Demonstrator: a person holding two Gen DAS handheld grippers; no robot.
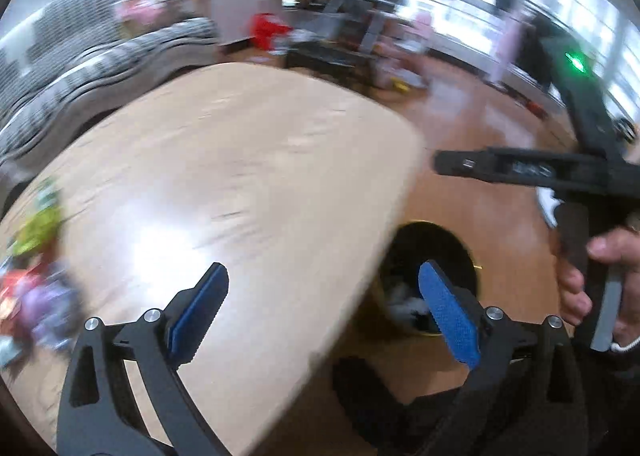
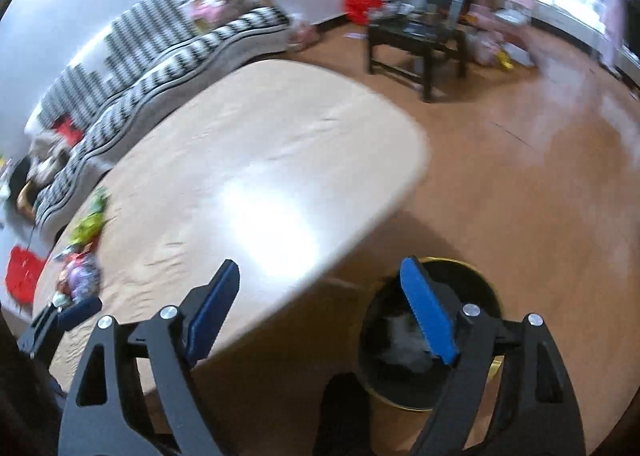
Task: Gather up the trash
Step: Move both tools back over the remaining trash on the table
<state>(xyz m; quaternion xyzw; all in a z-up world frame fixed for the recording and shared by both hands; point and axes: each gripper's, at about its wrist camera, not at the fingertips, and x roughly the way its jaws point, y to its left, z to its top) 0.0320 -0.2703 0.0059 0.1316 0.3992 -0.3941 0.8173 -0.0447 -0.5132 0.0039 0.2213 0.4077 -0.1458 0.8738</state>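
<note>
Left claw [image 1: 324, 310]: jaws spread wide, nothing between the blue pads [image 1: 448, 316]; it hangs over the near edge of the table [image 1: 240, 160]. Right claw [image 2: 320, 314]: jaws likewise spread and empty, positioned above the same table edge, with its right pad over the bin [image 2: 430, 332].

Trash on the table: a small cluster of crumpled wrappers [image 2: 82, 256] lies at the far left edge of the tabletop, well apart from both claws. Colours visible are yellow-green, red and purple; motion blur hides any print or exact shape. In the left wrist view the same cluster [image 1: 36, 276] appears at the left border, equally blurred.

Bin: a round, dark container with a gold-coloured rim, standing on the wooden floor [image 2: 520, 184] just beside the table's near corner. Pale crumpled material [image 2: 404, 340] lies inside it.

In the left wrist view, a hand [image 1: 600, 276] grips the handle of the other gripper unit at the right side of the picture.
</note>
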